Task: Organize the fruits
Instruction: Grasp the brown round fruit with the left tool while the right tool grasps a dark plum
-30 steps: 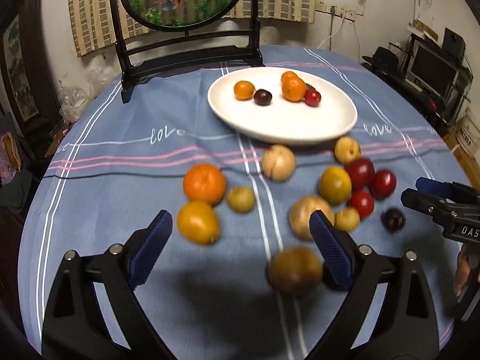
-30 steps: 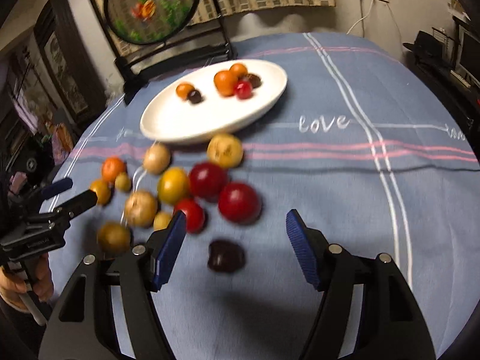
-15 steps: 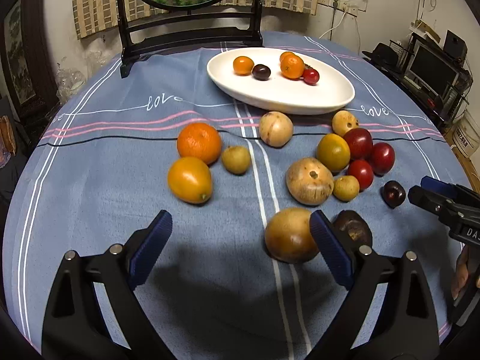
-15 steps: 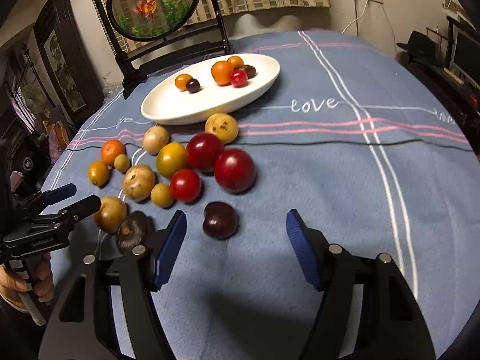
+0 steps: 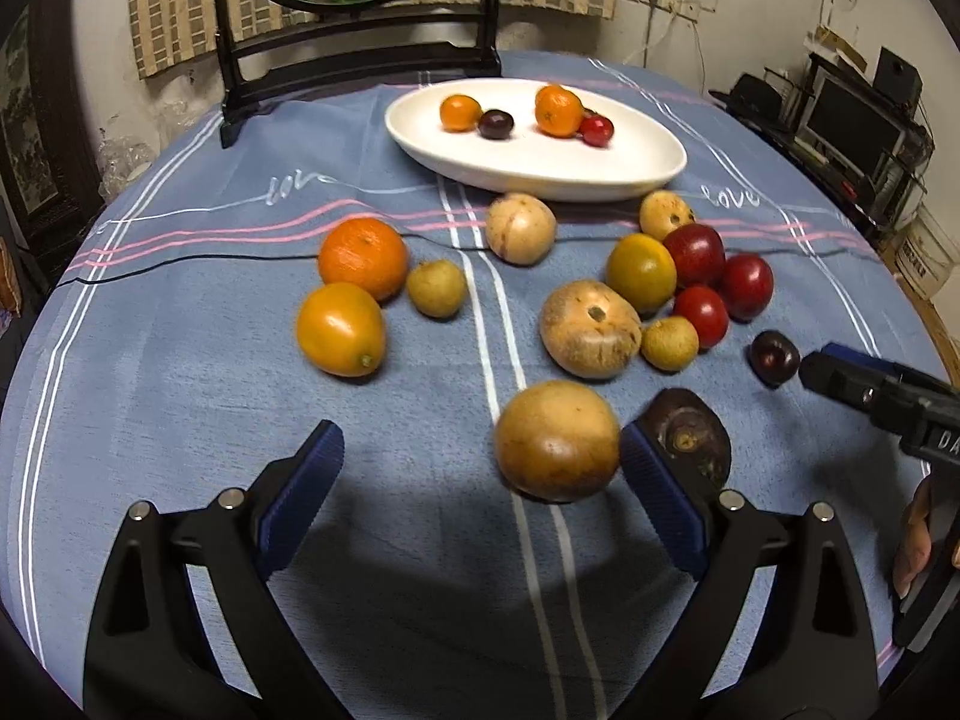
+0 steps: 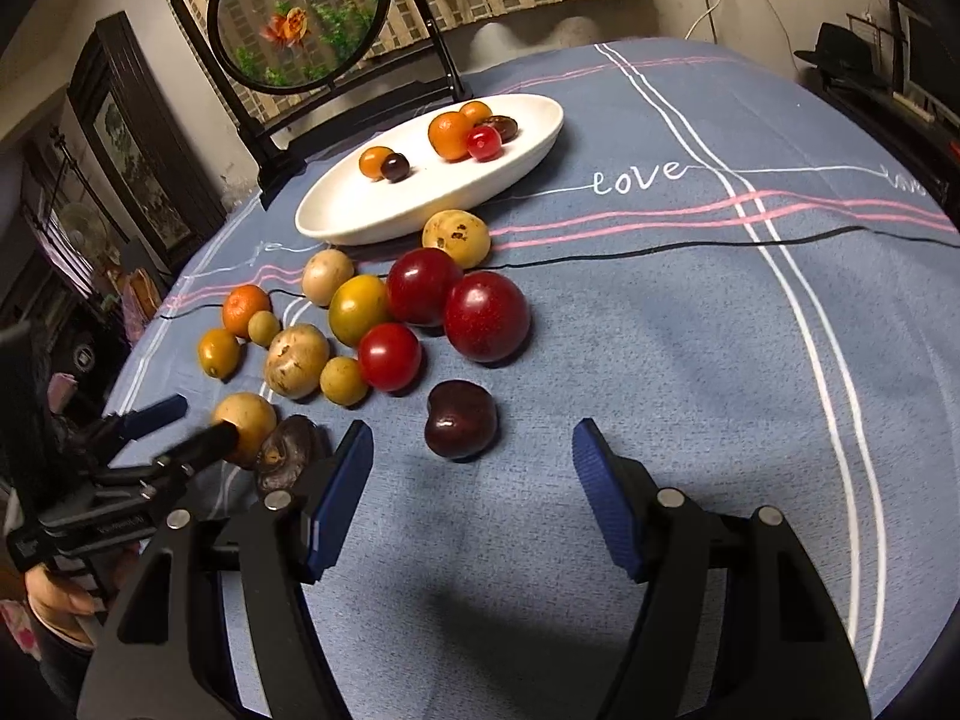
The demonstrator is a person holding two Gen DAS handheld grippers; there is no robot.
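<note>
1. Target fruits. The tan round fruit [image 5: 557, 440] lay on the tabletop [image 5: 180, 420] just inside the right pad of the left claw [image 5: 480, 468]. The dark cherry [image 6: 461, 420] lay ahead of the right claw [image 6: 471, 450], roughly centred on its gap. The rest of the loose fruit sat in a cluster between these two and the white dish [image 5: 630, 180], which already held a few small fruits.

2. Claw state. Both claws stood released, jaws wide, nothing between the pads.

3. Risk, left side. The tan fruit sat off-centre, close to one pad. If the jaws closed from there, that pad would likely meet it first and roll it sideways along the cloth. Cause: round body, uneven contact.

4. Risk, neighbour. A dark wrinkled fruit [image 5: 690, 438] lay right behind the same pad, apparently touching or nearly so. A descent could trap or crush it, or knock it toward the tabletop edge.

5. Risk, right side. The cherry looked small and glossy, so a grip might slip or squeeze it out forward into the red fruit [image 6: 487, 317] nearby.

6. Risk, crowding. The two claws worked close together; the right claw's tip reached near the cherry in the left view. A collision was possible if both moved at once.

7. Risk, cluster. Any nudge could scatter the touching fruits.
</note>
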